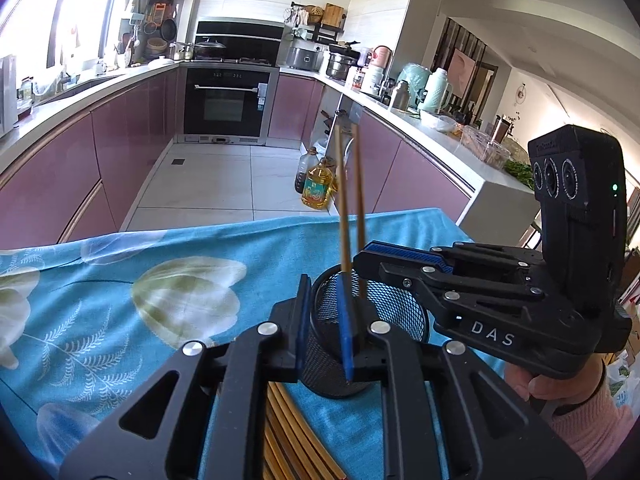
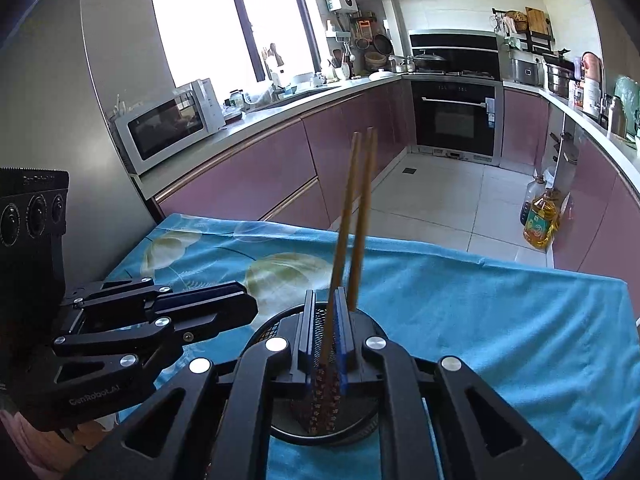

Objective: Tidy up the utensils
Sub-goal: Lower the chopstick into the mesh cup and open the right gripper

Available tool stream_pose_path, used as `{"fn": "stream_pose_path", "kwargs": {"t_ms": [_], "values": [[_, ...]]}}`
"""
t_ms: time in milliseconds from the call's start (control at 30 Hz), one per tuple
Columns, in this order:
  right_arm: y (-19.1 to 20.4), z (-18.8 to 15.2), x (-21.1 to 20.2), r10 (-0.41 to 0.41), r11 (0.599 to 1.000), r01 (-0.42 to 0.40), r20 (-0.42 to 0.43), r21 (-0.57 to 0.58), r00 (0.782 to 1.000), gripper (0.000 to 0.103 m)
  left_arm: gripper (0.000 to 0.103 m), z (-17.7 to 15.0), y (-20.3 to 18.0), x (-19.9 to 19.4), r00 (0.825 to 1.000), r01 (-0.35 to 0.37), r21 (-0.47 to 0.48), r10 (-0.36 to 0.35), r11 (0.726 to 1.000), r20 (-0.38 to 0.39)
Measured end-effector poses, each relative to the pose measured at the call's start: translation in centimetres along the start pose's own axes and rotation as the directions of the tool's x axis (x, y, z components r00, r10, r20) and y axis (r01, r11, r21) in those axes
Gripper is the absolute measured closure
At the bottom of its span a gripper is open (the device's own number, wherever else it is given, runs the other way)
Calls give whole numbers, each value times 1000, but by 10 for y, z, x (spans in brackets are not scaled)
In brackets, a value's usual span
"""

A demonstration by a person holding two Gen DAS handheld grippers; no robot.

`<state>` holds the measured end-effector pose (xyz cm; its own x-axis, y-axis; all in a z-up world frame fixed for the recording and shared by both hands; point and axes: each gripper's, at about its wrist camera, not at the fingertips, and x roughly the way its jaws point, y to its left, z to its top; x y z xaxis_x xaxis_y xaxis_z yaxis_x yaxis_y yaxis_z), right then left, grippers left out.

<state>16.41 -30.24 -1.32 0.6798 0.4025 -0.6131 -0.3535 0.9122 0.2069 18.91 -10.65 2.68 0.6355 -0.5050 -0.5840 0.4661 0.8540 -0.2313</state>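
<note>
R tongs [image 2: 325,300] closed on one chopstick [image 2: 344,232], its low end in the mesh cup [image 2: 288,436] under them, prob. for a steady drop beside the 2nd chopstick [image 2: 362,240]. L tongs [image 1: 324,292] slightly apart, empty. More chopsticks [image 1: 288,432] on counter [image 1: 120,320] below L tongs.

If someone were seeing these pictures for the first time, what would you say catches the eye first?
Most striking are the two wooden chopsticks rising steeply out of the black mesh holder on the blue floral cloth. The right gripper sits over the holder with one chopstick between its narrow jaws, and the left gripper straddles the holder's rim. Behind the table, a kitchen with mauve cabinets fills the background.
</note>
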Motion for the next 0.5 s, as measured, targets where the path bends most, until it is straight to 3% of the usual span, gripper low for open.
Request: {"fn": "stream_pose_path", "kwargs": {"t_ms": [233,367,500], "values": [[3,-5,-11,-3,1000,3,28,-1,1000,85,70,-16,8,-23,998,-47,-13,47,999,49],[16,-14,-26,5,999,-2,68,-43,998,70,57,-28,14,-38,993,-88,-16,89,996,76],[32,-25,-41,24,995,-15,93,-95,995,62,47,-47,21,-51,988,-127,-20,129,992,89]]}}
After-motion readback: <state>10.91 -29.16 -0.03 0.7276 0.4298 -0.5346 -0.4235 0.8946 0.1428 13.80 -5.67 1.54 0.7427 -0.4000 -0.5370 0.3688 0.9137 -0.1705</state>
